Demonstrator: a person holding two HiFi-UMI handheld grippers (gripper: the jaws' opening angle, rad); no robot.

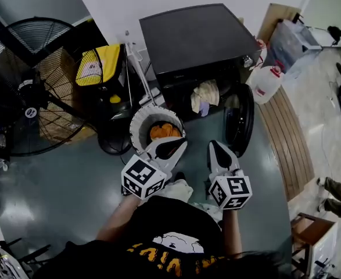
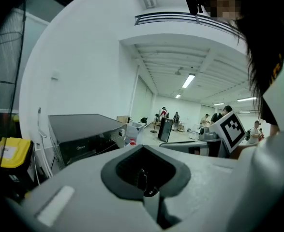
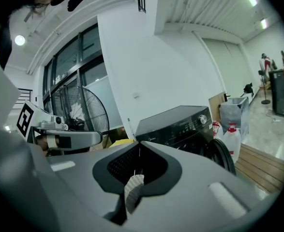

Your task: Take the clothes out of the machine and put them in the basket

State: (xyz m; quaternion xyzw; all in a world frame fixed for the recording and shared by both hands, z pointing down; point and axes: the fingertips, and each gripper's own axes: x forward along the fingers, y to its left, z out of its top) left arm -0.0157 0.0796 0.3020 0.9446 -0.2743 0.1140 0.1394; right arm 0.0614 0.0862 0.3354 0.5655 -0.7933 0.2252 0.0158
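Observation:
A black front-loading washing machine [image 1: 196,39] stands ahead with its round door [image 1: 240,118] swung open to the right. A pale garment [image 1: 206,95] hangs out of the drum opening. On the floor left of the opening sits a white round basket [image 1: 141,124] holding orange clothes [image 1: 164,131]. My left gripper [image 1: 179,145] hovers over the basket's near rim, shut and empty. My right gripper [image 1: 214,149] is beside it, below the open door, also shut with nothing held. The machine also shows in the left gripper view [image 2: 83,129] and the right gripper view [image 3: 180,124].
A large black floor fan [image 1: 31,86] stands at the left. A yellow-topped black bin [image 1: 97,68] is by the wall. A white jug [image 1: 267,83], a wooden platform [image 1: 286,144] and a grey storage box [image 1: 292,39] lie right of the machine.

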